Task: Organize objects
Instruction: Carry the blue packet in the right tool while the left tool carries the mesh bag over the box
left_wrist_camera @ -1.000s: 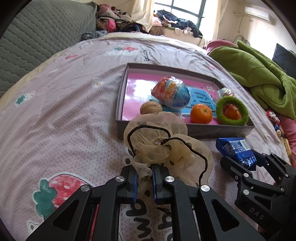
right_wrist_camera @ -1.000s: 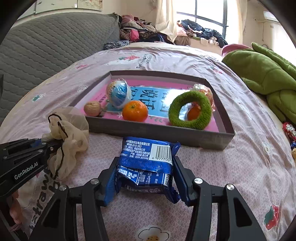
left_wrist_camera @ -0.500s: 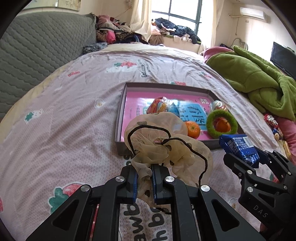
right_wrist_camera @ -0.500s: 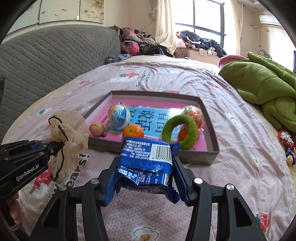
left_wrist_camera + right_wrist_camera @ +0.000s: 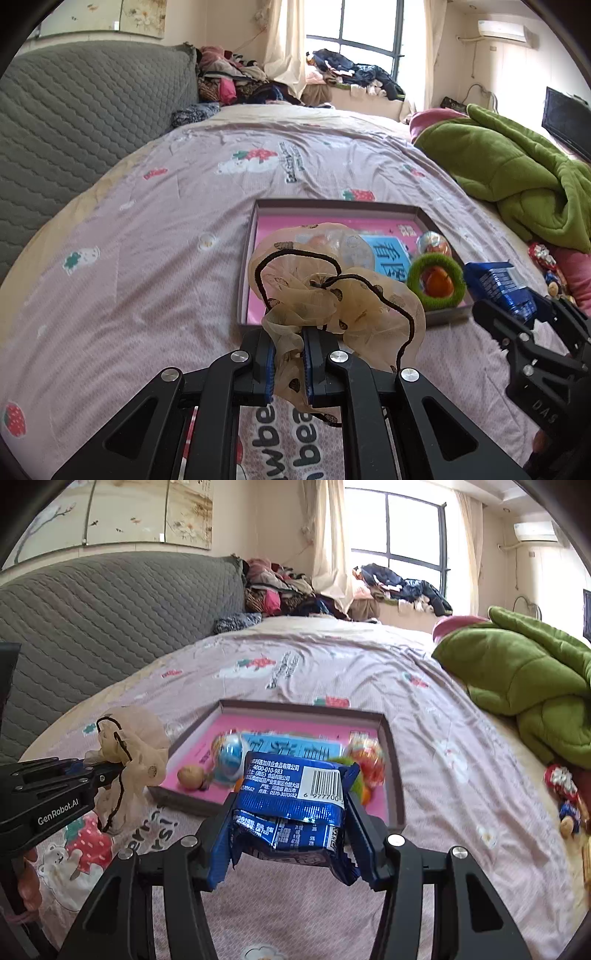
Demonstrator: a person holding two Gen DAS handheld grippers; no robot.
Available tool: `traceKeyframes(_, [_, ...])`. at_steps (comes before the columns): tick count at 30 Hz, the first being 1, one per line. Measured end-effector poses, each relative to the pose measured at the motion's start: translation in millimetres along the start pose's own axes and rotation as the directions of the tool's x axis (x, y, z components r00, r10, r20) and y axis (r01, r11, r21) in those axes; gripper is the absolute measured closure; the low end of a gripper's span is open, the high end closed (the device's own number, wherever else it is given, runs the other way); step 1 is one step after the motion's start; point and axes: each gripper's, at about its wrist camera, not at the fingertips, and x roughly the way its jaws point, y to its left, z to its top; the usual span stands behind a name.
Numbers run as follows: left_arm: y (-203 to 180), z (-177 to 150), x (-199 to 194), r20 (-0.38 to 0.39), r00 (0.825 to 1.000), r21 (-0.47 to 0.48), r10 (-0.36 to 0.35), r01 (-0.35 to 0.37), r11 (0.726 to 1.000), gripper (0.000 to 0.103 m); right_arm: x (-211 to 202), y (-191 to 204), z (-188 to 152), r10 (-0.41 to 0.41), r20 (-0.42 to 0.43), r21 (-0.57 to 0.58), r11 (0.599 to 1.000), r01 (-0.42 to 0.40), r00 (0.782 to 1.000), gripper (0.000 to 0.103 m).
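My left gripper (image 5: pixel 289 354) is shut on a beige sheer scrunchie (image 5: pixel 332 291) with a black cord, held above the bed in front of the grey tray (image 5: pixel 249 258). The same scrunchie (image 5: pixel 129 753) and left gripper (image 5: pixel 103 771) show at the left of the right wrist view. My right gripper (image 5: pixel 291 827) is shut on a blue snack packet (image 5: pixel 295 797), lifted over the near side of the tray (image 5: pixel 393 771). That packet (image 5: pixel 498 284) and the right gripper (image 5: pixel 524 317) appear at the right of the left wrist view. The tray holds a green ring (image 5: pixel 437 280), an orange (image 5: pixel 437 282), a walnut (image 5: pixel 190 775) and wrapped balls (image 5: pixel 229 755).
A green blanket (image 5: pixel 517 177) is bunched on the right of the bed. Small wrapped sweets (image 5: pixel 563 786) lie at the right edge. A grey quilted headboard (image 5: pixel 74 118) stands on the left, and piled clothes (image 5: pixel 236 81) sit beyond the bed near the window.
Both grippers have risen with the scrunchie and the packet still held. The tray now looks smaller and lower in both views, and more of the room shows.
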Motion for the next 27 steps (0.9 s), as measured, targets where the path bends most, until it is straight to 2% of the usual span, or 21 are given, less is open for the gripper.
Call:
traceKeyframes(15, [-1, 44, -3, 0.05, 0.998, -0.017, 0.033, -0.032, 0.999, 0.091, -6, -19, 42, -0.039, 0.076, -0.081, 0.996, 0.045, 0.996, 0.048])
traceKeyframes(27, [-6, 62, 11, 0.067, 0.997, -0.009, 0.033, -0.033, 0.999, 0.091, -3, -33, 57, -0.009, 0.109, -0.036, 0.999, 0.013, 0.994, 0.048])
